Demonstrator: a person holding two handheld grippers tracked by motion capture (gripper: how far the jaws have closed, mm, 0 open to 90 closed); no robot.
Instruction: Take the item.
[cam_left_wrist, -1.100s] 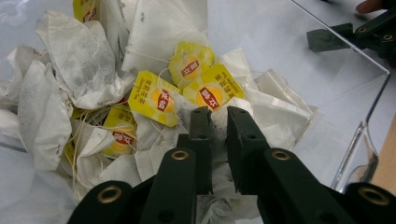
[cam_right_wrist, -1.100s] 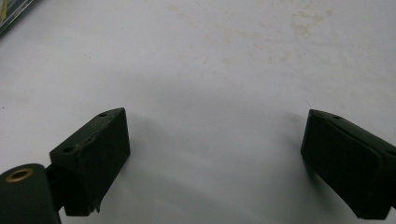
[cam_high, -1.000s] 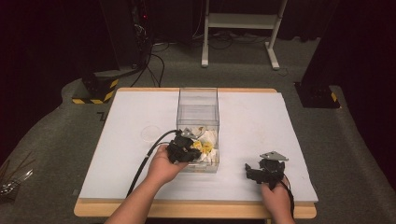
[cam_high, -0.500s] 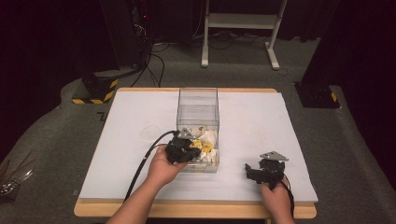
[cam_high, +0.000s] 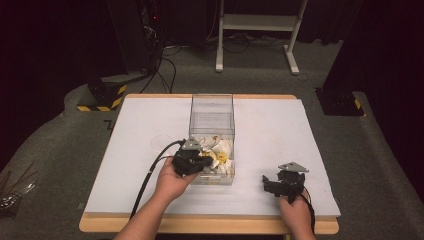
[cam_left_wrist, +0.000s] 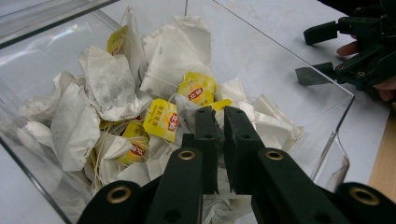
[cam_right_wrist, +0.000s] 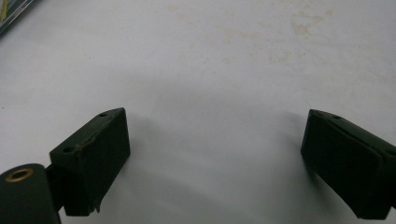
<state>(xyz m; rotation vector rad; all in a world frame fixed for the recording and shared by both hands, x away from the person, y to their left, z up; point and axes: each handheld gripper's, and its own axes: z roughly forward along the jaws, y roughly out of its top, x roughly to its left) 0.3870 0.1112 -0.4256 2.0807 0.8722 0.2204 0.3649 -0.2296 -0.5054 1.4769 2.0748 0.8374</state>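
- Both grippers are all-black plastic, kind of chunky linkage builds. The left gripper (cam_left_wrist: 215, 122) has brass-looking eyelets at the arm pivots and small screw holes down its slim jaws.
- The right gripper (cam_right_wrist: 215, 158) has fat rectangular jaw blocks; the block at 8 o'clock has a worn, chipped edge and a brass ring just below it.
- Each has a grey three-cornered plate on top.
- A thick black cable (cam_high: 150, 175) trails off the left one toward 7 o'clock.
- Forearms are bare, no sleeves.
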